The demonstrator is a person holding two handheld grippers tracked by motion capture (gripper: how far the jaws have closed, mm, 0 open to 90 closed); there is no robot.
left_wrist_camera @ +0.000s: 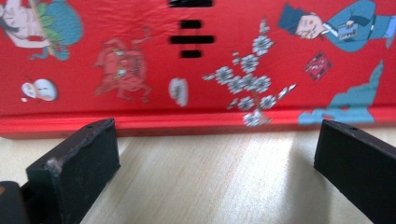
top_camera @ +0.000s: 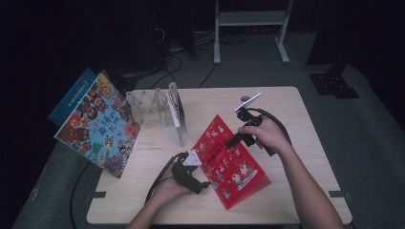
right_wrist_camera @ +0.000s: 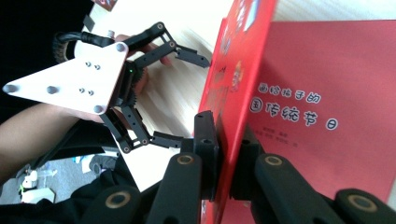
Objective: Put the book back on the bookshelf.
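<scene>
While the work is under way: the red picture book [top_camera: 228, 160] is gripped but not yet stood in the rack.
Right gripper [top_camera: 237, 140]: jaws are pinched on the book's raised cover edge.
Left gripper [top_camera: 204, 184]: jaws are spread, aimed at the spine.
Book position: low on the pale wooden surface [top_camera: 286, 109], right of the clear slotted book rack [top_camera: 165, 112].
Materials: glossy card cover, thin and rectangular; matte black jaws.

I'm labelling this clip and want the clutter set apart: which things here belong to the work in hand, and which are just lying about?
In hand:
red book, its cover pinched by the right gripper
left gripper, open at the book's edge

Lying about:
colourful picture book, overhanging the table's left edge
blue book beneath it
clear book rack
</scene>
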